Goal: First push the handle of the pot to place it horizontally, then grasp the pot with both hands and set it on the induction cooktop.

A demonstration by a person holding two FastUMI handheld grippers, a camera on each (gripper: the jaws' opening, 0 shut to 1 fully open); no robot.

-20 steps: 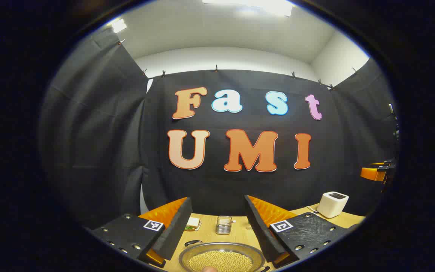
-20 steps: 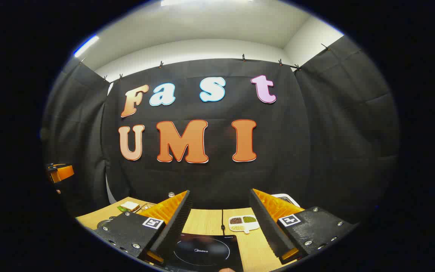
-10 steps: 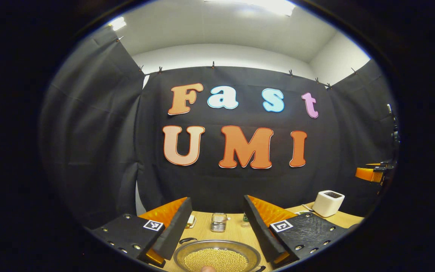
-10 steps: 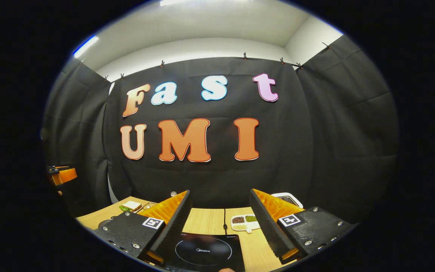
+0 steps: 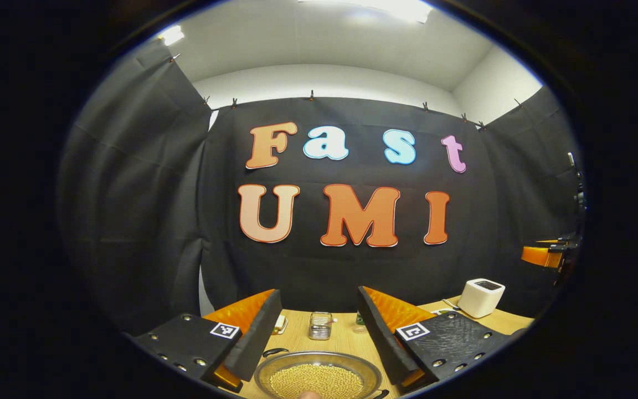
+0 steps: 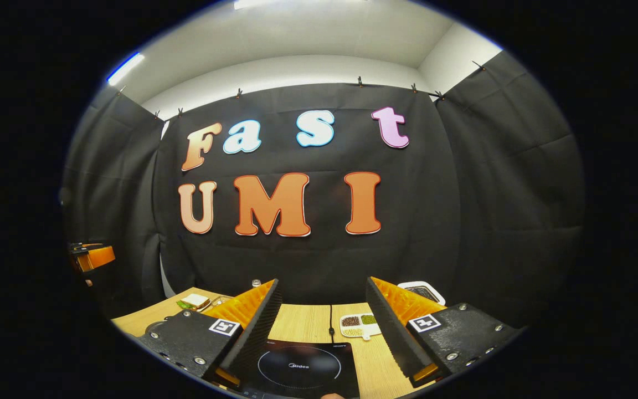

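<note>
Black cloth walls [image 5: 147, 210] hang beyond the tongs, white ceiling [image 5: 324, 50] lit above, wooden desk [image 6: 302, 324] below.

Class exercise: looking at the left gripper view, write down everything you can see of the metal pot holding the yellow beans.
The pot is a round, shallow vessel of dull grey metal with a thin rolled rim. It sits upright on the light wooden table, between and just beyond the left gripper's open fingers, which do not touch it. Small pale-yellow beans cover its inside. A dark handle shows at its far left rim, and another dark part at its near right. Its near edge is cut off.
</note>
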